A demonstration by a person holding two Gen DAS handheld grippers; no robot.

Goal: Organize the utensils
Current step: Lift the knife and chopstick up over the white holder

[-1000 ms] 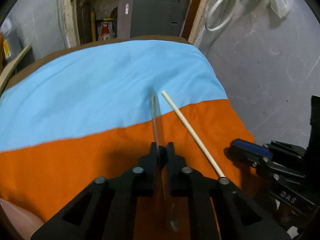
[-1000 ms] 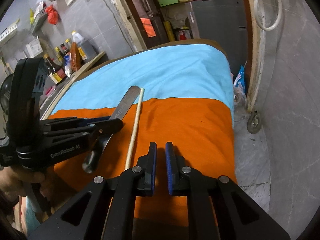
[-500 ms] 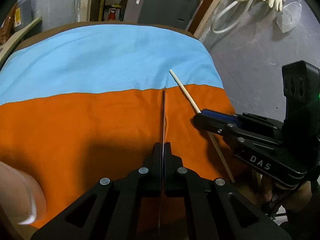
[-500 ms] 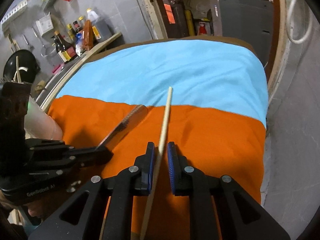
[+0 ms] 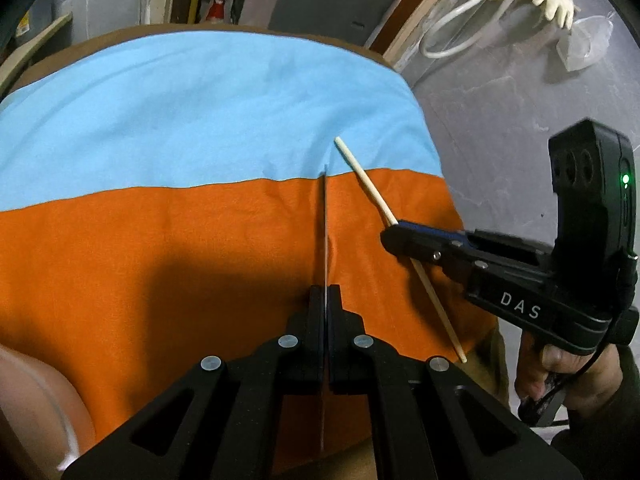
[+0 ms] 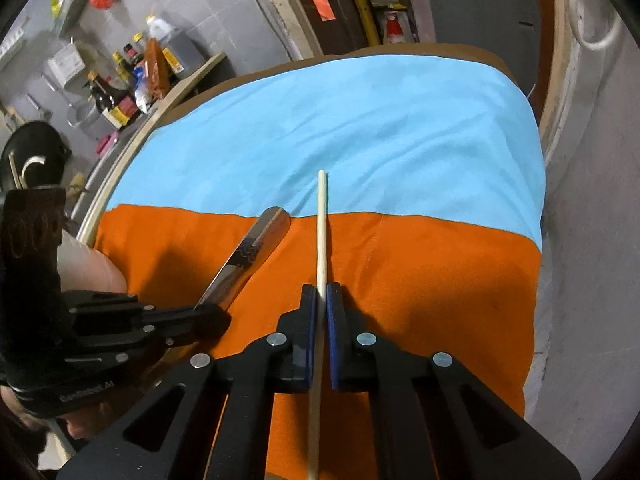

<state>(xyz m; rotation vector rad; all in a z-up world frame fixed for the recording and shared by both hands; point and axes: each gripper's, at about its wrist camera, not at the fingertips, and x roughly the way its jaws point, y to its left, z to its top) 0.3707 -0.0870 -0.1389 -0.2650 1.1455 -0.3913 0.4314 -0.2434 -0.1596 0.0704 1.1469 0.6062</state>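
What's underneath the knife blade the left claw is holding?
Under the knife lies the orange part of the cloth, its tip near the blue seam. The left claw covers the handle end. What is beneath the cloth cannot be seen.

knife (image 6: 256,252) left of chopstick (image 6: 321,232) | both above cloth (image 6: 400,280) | bottles (image 6: 120,92) on shelf, far left behind table

Steel knife (image 6: 256,256) beside pale chopstick (image 6: 322,232)
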